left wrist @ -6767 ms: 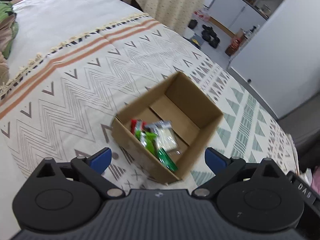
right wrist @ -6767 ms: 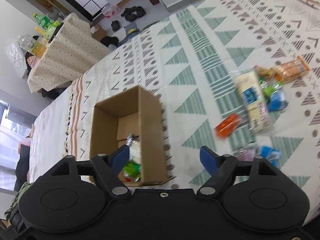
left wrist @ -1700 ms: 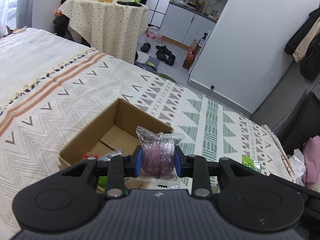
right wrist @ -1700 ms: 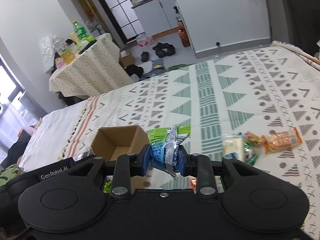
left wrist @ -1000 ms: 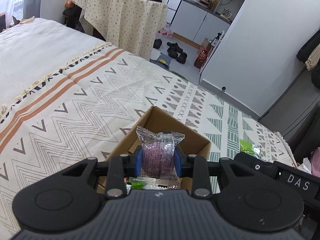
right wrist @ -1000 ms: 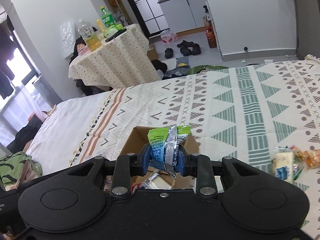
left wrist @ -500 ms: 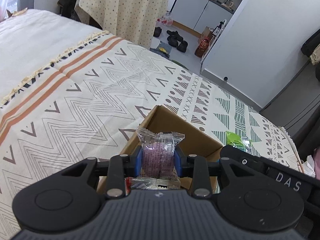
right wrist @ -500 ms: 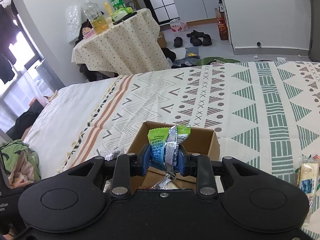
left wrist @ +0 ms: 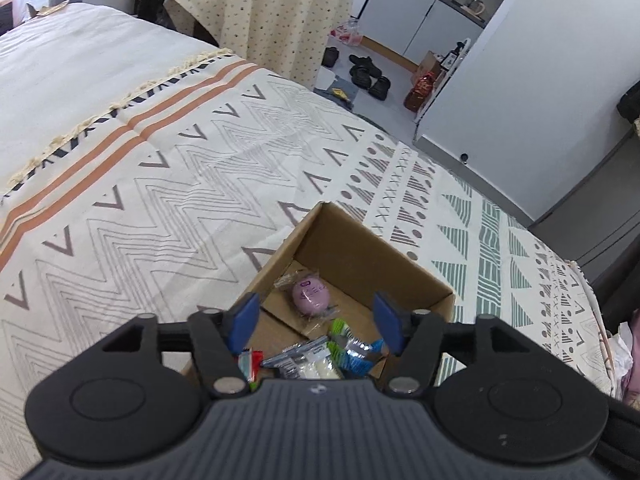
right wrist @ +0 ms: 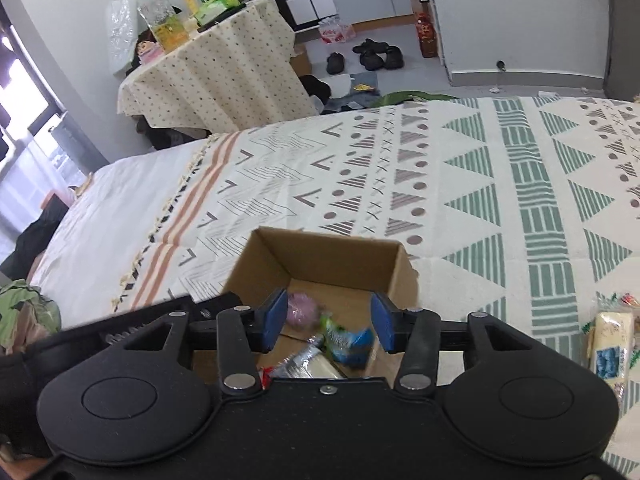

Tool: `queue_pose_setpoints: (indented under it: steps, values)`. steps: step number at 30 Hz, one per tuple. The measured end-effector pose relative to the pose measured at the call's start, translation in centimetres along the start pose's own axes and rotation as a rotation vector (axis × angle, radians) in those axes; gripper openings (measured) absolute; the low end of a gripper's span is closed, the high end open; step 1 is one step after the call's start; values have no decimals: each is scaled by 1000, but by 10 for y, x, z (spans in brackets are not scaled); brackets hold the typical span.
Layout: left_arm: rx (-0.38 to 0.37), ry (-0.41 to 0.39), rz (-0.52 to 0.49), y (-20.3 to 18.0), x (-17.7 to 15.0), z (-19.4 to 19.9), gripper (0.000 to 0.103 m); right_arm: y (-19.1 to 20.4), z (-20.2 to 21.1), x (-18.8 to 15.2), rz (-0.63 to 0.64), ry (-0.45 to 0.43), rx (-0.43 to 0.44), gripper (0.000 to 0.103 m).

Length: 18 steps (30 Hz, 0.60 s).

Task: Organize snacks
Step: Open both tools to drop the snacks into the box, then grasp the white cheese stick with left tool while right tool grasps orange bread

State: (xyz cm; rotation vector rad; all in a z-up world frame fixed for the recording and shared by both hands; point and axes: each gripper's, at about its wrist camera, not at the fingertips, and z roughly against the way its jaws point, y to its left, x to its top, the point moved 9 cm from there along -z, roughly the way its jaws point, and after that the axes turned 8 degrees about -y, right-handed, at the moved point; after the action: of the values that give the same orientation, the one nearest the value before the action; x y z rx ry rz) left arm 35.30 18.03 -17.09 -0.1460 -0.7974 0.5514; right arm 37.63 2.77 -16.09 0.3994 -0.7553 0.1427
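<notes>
An open cardboard box [left wrist: 416, 270] [right wrist: 260, 258] sits on the patterned bedspread, just below both grippers. Inside lie a purple wrapped snack [left wrist: 311, 296] [right wrist: 301, 309], a green and blue packet [left wrist: 352, 350] [right wrist: 345, 342] and several other wrapped snacks. My left gripper [left wrist: 316, 322] hovers over the box, jaws opening, with nothing held between its blue pads. My right gripper [right wrist: 330, 322] hangs beside it over the same box, jaws also opening and holding nothing. The left gripper's black body [right wrist: 132, 320] shows at the left of the right wrist view.
More snacks, among them a pale packet with a blue label [right wrist: 612, 344], lie on the bedspread [left wrist: 200, 184] to the right of the box. Beyond the bed stand a cloth-covered table with bottles [right wrist: 208, 68], shoes on the floor [right wrist: 372, 56] and white cabinets.
Both grippers have let go: the purple snack dropped from the left one and the green and blue packet from the right one, and both now lie in the box. Both jaws stand wider.
</notes>
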Motion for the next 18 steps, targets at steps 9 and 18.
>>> queue_pose_setpoints:
  steps: [9,18]
  values:
    - [42,-7,7,7,-7,14,84,-29,12,-9,-117,-20,-19,63]
    - [28,5,7,-5,-11,25,94,-76,30,8,-68,-60,-61,97]
